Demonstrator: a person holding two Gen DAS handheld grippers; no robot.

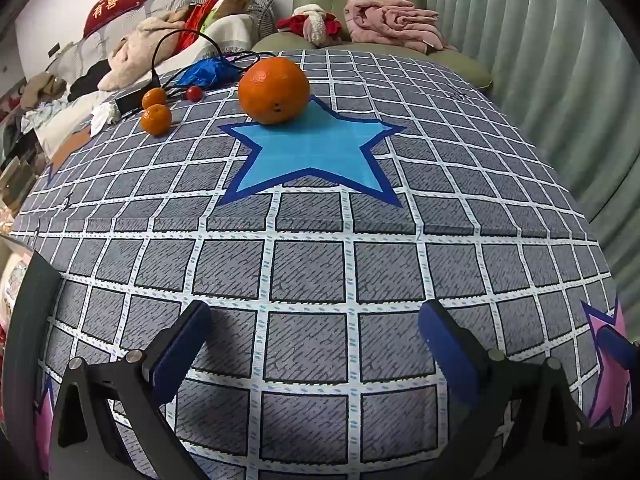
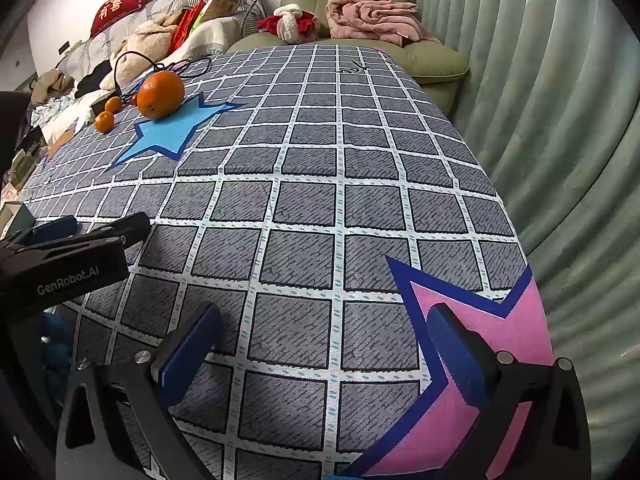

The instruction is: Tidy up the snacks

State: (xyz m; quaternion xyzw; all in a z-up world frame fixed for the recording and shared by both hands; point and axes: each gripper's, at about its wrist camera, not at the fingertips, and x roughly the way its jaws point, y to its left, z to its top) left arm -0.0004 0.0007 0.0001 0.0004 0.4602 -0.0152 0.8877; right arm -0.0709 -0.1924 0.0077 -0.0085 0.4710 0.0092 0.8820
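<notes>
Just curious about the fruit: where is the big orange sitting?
In both views the big orange rests on the far tip of the blue star, the two small oranges to its left.

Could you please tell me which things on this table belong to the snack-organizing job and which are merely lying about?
Job:
large orange on the blue star
two small oranges
small red fruit
left claw, right claw, both open

Lying about:
black cable
crumpled tissue
pink blanket
</notes>
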